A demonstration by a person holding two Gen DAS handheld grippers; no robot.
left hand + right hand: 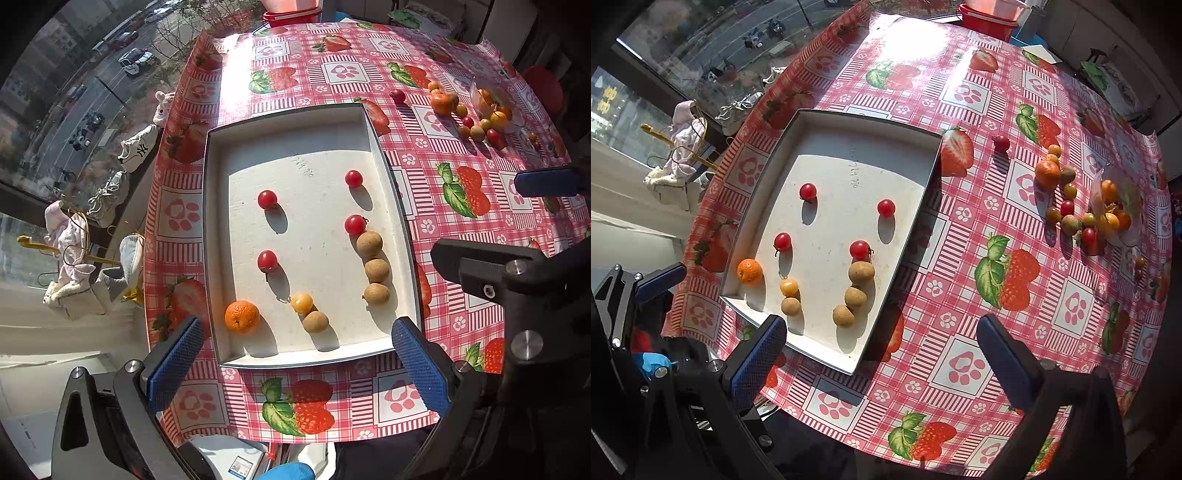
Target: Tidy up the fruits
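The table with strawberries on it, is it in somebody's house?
Probably a home, high up: a strawberry-print plastic tablecloth, white sneakers drying by a big window, and parked cars on a street far below.

A strawberry-print cloth covers the counter, a red bucket stands at its far edge, and sneakers lie by the window.
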